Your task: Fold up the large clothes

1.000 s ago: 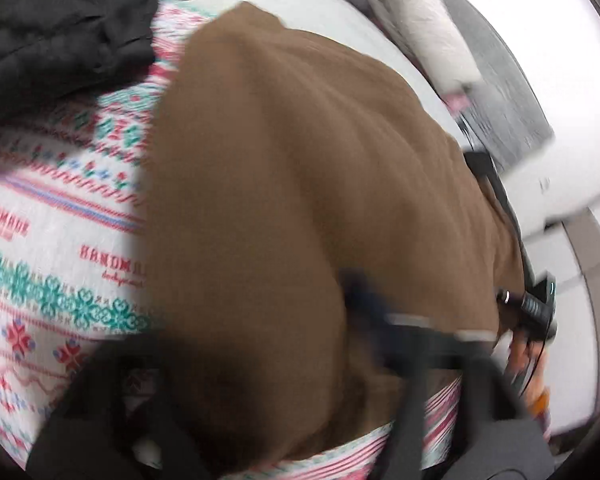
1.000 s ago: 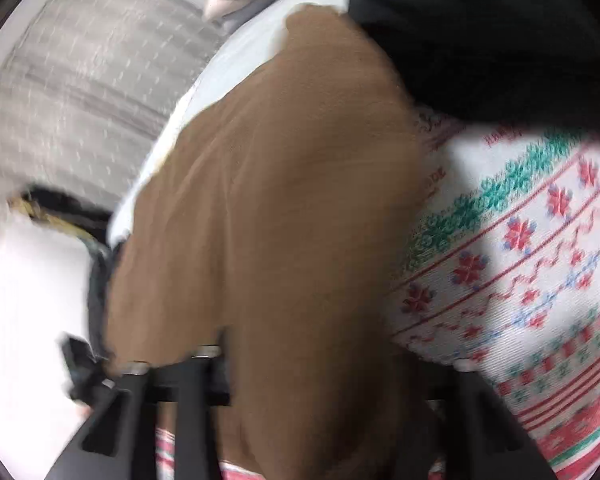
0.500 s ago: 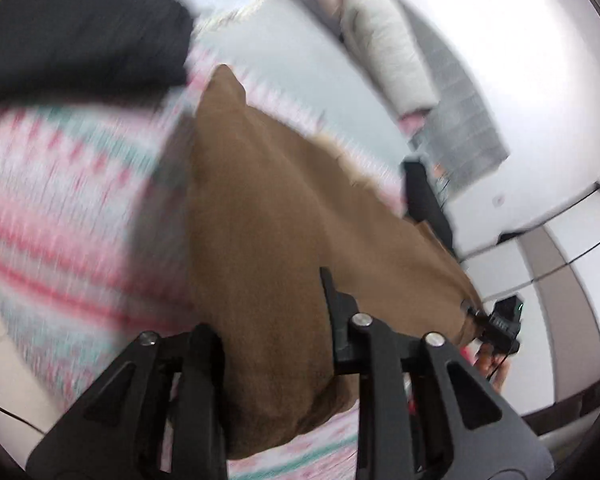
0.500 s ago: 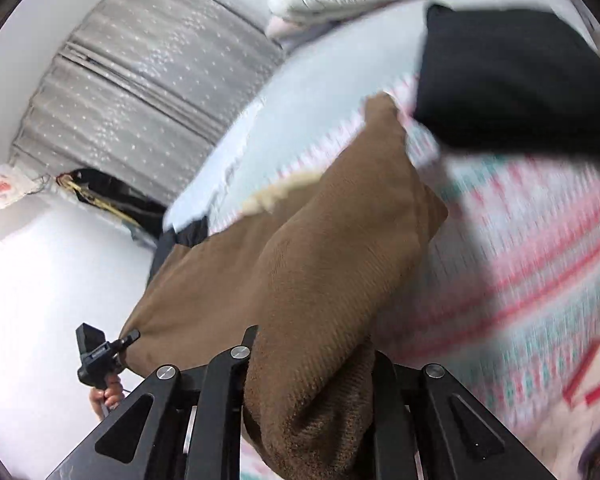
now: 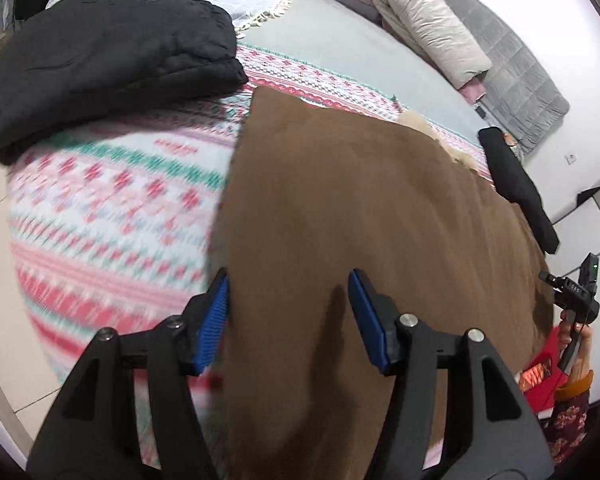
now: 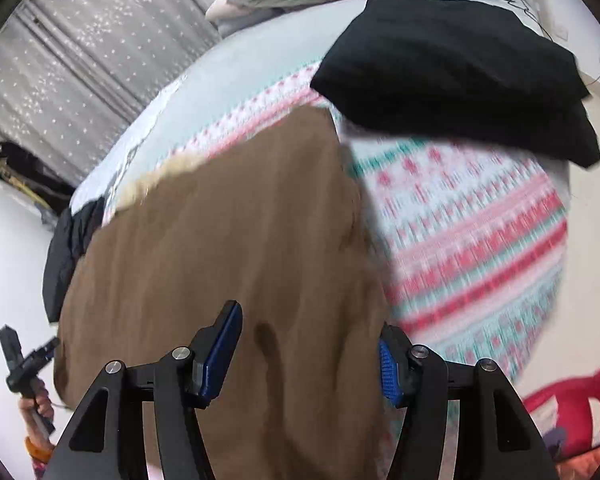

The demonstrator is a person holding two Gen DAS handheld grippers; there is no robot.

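Coat (image 5: 360, 208) lies folded near the bed's (image 5: 340, 40) front edge, both tools, left (image 5: 288, 316) & right (image 6: 310, 350), opening, nothing pinched. Imo lift clear w/o snagging the fold.

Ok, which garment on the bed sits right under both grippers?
The brown garment, spread flat on the patterned blanket. The folded black jacket lies farther off, at the blanket's far corner.

small red lettering on the patterned blanket (image 5: 112, 216), near its far edge, is too blurred to read.
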